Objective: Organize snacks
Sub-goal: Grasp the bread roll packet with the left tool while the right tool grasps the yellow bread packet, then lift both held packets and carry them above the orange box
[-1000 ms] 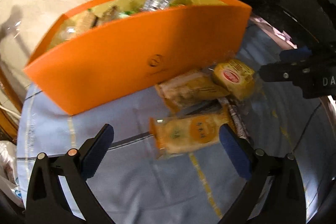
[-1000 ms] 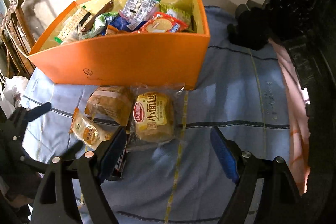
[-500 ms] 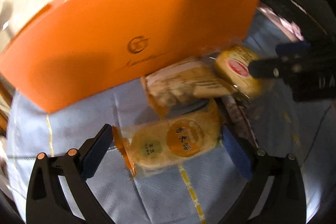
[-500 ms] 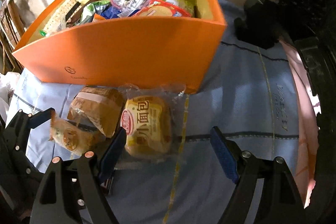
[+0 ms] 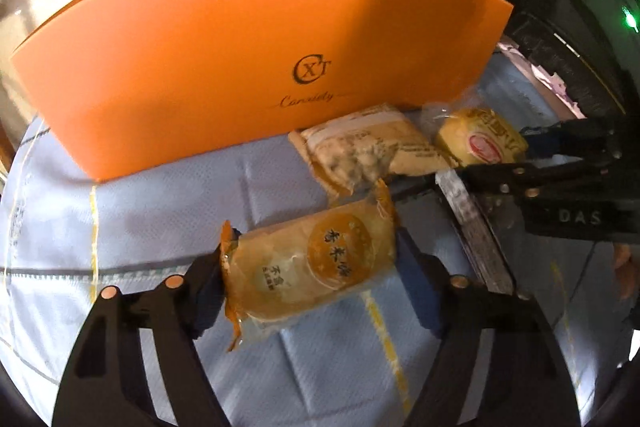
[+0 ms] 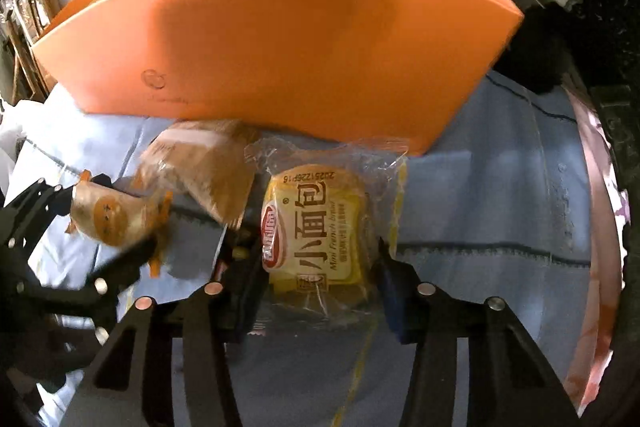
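We are closing the left gripper (image 5: pixel 310 273) on the round pastry packet (image 5: pixel 312 265), its pads touching both ends. The right gripper (image 6: pixel 316 279) is closing around the mini bread packet (image 6: pixel 316 223). Both packets are lying on the blue cloth (image 5: pixel 160 211) before the orange box (image 5: pixel 248 63).

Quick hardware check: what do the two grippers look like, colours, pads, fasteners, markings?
Both look alike. The left gripper has black frame arms with slot cut-outs, copper-coloured round fasteners and dark blue pads. The right gripper matches it; seen side-on in the left view, its body carries pale "DAS" lettering.
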`<action>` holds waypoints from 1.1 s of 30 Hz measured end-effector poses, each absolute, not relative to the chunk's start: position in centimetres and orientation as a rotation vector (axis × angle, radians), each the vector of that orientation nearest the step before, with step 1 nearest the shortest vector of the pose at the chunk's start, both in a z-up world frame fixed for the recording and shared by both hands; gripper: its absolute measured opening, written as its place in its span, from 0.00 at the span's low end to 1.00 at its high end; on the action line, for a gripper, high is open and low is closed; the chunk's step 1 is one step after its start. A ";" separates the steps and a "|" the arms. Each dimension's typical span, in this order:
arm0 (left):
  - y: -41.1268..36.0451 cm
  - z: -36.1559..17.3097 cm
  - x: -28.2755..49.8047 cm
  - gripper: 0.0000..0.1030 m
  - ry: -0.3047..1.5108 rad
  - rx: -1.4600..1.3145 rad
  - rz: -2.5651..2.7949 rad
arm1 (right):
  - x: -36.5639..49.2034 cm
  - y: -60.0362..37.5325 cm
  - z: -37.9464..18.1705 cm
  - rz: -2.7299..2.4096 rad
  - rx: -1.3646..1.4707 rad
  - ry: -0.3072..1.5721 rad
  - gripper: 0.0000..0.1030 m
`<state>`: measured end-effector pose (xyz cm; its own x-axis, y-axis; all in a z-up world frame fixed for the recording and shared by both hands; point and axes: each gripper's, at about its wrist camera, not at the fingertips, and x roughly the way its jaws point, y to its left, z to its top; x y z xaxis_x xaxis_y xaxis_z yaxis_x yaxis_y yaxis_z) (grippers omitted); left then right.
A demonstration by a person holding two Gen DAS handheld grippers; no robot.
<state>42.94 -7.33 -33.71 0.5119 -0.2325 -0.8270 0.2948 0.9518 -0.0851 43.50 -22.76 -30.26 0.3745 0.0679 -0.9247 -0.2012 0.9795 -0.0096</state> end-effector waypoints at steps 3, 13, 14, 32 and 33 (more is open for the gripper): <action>-6.6 -33.1 41.5 0.70 0.967 0.091 -0.328 | 42.0 -24.0 -29.5 0.162 -0.032 1.148 0.48; -2.9 -28.3 36.2 0.71 0.862 0.073 -0.344 | 35.9 -24.8 -26.7 0.183 0.077 1.080 0.48; -2.6 -27.8 35.7 0.70 0.853 0.072 -0.345 | 35.4 -24.5 -26.1 0.191 0.079 1.069 0.48; -0.5 -13.2 38.0 0.71 0.610 0.025 -0.300 | 36.8 -23.2 -9.0 0.276 0.040 0.766 0.49; -0.2 -11.9 38.8 0.71 0.591 0.010 -0.302 | 37.1 -23.2 -8.1 0.275 0.035 0.751 0.49</action>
<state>38.81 -0.25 -11.89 0.7875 -0.2779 -0.5501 0.2835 0.9559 -0.0771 37.13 -23.25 -8.14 0.6968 0.2591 -0.6688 -0.2343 0.9635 0.1293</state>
